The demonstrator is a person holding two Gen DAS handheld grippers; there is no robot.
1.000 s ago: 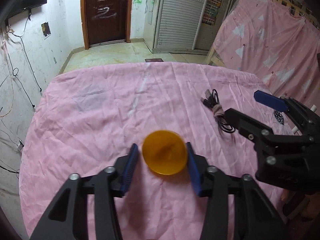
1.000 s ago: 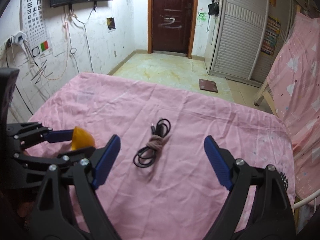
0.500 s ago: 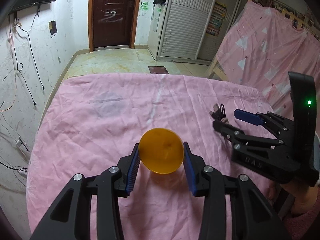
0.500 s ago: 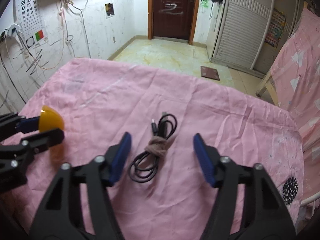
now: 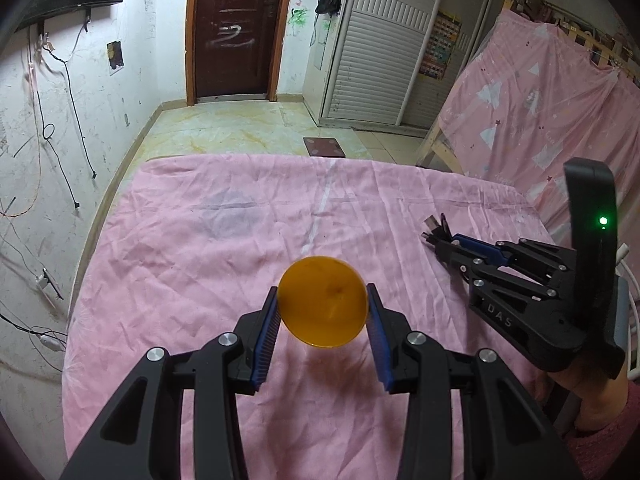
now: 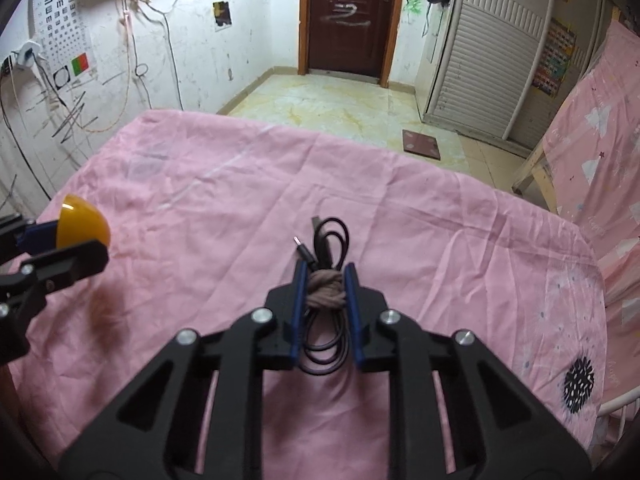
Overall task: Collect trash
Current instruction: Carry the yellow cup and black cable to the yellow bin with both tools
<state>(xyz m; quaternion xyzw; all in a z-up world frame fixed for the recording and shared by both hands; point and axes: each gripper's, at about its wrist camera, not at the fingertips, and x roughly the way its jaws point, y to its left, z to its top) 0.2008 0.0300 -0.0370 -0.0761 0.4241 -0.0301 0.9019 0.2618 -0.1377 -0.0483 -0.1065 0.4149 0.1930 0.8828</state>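
claws (image 6: 323, 292) clamped on cable (image 6: 326, 248), dome (image 5: 322, 306)

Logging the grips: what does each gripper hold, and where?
Left gripper: orange dome, by its sides. Right gripper: black cable, at its tied middle.

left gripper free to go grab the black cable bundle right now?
Probably not: the left gripper is shut on the orange dome, and the right gripper already clamps the cable bundle.
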